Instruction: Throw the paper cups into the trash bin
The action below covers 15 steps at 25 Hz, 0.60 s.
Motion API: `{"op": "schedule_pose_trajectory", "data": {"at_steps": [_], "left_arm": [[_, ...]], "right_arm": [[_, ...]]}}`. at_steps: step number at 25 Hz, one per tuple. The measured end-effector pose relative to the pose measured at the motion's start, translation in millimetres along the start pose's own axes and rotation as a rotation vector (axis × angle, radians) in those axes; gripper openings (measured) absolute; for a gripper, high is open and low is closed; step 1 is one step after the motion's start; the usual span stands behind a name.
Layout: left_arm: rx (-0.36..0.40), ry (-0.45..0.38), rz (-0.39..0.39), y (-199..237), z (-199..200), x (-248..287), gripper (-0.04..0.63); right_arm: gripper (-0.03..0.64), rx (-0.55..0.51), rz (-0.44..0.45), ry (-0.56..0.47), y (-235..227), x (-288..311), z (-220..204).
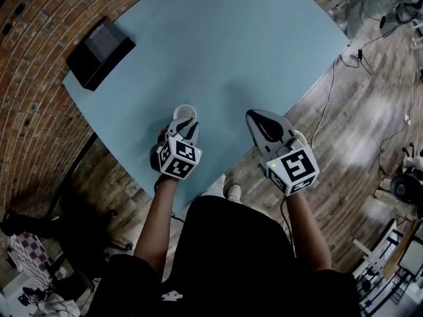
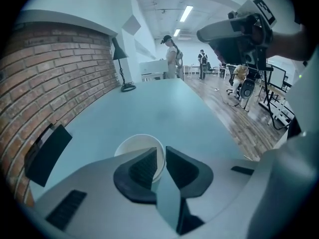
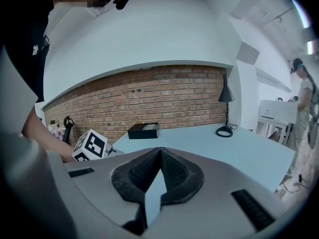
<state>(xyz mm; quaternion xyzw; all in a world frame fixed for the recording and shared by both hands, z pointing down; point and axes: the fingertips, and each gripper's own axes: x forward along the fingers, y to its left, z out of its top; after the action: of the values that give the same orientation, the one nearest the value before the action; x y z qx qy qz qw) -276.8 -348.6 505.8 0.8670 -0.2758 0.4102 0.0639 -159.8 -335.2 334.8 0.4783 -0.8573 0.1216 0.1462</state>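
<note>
Left tool (image 2: 160, 153) and right tool (image 3: 160, 151) over the pale blue surface (image 1: 218, 45). A single white paper cup (image 2: 134, 146) stood upright and open-mouthed near the surface's front edge, just ahead of the person. The left tool had narrowed onto the cup's rim, one pad inside the mouth and the other outside, with the thin wall pinched between them. The right tool hung beside it, well clear of the cup, its pads drawn together on nothing. No trash bin appeared in any view; a black box (image 1: 99, 51) lay at the far left corner by the brick wall. The cup was judged very light, thin-walled and easily crushed, so a gentle pinch across the rolled rim, its stiffest part, would probably serve; a harder squeeze would likely fold the wall or let the cup swing.
</note>
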Motion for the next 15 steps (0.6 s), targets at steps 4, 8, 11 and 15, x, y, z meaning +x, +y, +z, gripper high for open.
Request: {"op": "schedule_pose_trajectory", "data": {"at_steps": [4, 8, 11, 15], "left_arm": [[0.022, 0.01, -0.006, 2, -1, -1, 0.037], [0.019, 0.007, -0.015, 5, 0, -3, 0.032], [0.021, -0.013, -0.028, 6, 5, -7, 0.031], [0.034, -0.037, -0.054, 6, 12, -12, 0.031]], "right_arm": [[0.005, 0.008, -0.004, 0.006, 1, 6, 1], [0.005, 0.009, -0.017, 0.02, 0, 10, -2], [0.005, 0.013, -0.035, 0.024, -2, 14, -2], [0.005, 0.026, -0.058, 0.008, -2, 13, 1]]}}
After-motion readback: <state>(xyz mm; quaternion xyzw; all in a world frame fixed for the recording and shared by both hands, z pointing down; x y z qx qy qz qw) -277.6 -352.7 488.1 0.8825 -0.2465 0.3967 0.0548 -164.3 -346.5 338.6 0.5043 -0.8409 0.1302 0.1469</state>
